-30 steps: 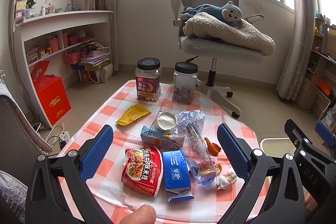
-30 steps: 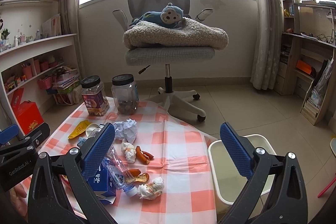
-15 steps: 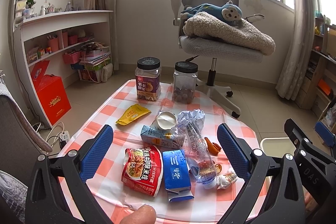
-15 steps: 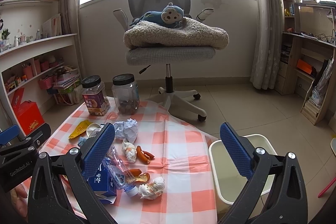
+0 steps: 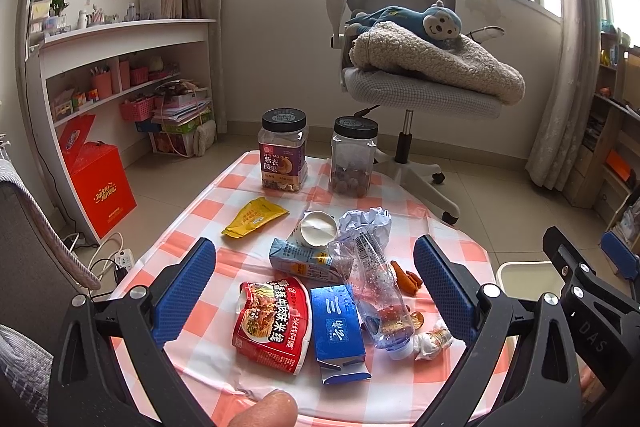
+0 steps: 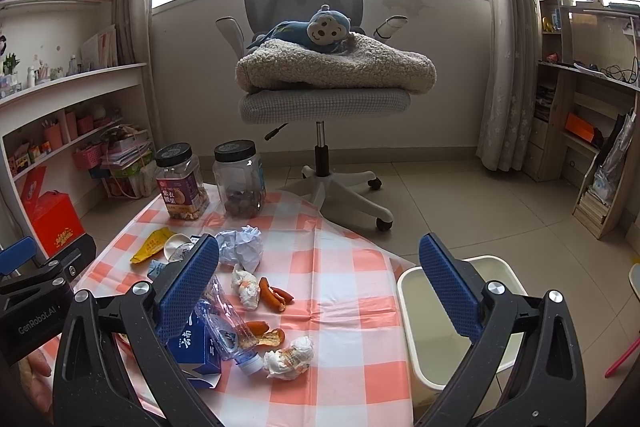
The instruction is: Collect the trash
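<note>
Trash lies on a checked tablecloth: a red noodle packet, a blue carton, a crushed clear bottle, a small milk carton, a yellow wrapper, a paper cup, crumpled paper, orange peels and tissue wads. My left gripper hovers open above the packet and cartons. My right gripper hovers open over the table's right side, holding nothing. A white bin stands on the floor right of the table.
Two black-lidded jars stand at the table's far edge. An office chair with a blanket and a blue plush monkey is behind. Shelves and a red box line the left; more shelves stand at the right.
</note>
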`<state>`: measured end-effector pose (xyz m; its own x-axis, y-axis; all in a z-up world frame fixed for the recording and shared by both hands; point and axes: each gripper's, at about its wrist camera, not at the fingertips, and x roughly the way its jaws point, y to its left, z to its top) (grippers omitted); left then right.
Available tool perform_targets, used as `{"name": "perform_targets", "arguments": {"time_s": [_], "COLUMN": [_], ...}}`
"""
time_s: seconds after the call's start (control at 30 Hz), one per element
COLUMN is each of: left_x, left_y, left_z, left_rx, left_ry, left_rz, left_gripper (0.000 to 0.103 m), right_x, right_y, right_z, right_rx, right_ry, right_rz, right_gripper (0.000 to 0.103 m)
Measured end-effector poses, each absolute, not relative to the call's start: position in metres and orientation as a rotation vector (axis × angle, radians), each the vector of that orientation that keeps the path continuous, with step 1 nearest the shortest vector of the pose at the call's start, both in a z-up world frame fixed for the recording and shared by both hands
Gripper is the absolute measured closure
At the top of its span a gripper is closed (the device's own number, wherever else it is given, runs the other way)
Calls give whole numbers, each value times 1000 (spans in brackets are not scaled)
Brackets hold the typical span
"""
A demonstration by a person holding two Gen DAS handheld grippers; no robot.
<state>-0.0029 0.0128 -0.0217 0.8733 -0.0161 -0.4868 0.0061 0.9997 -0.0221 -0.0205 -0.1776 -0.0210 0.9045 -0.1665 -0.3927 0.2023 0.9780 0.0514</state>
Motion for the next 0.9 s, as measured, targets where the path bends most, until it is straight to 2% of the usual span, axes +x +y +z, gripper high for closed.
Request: {"name": "perform_targets", "arguments": {"time_s": [0.9], "left_x": [-7], "left_y": [16], "left_z": [-27], "left_rx": [-22], "left_ry": [525], "left_rz": [-11], "left_gripper": [7], "right_x": [-24], "right_y": [-166], "right_z": [-31], "right_rx": [95], "right_ry": [403], "right_rz": [-187], "right_gripper": [7]}}
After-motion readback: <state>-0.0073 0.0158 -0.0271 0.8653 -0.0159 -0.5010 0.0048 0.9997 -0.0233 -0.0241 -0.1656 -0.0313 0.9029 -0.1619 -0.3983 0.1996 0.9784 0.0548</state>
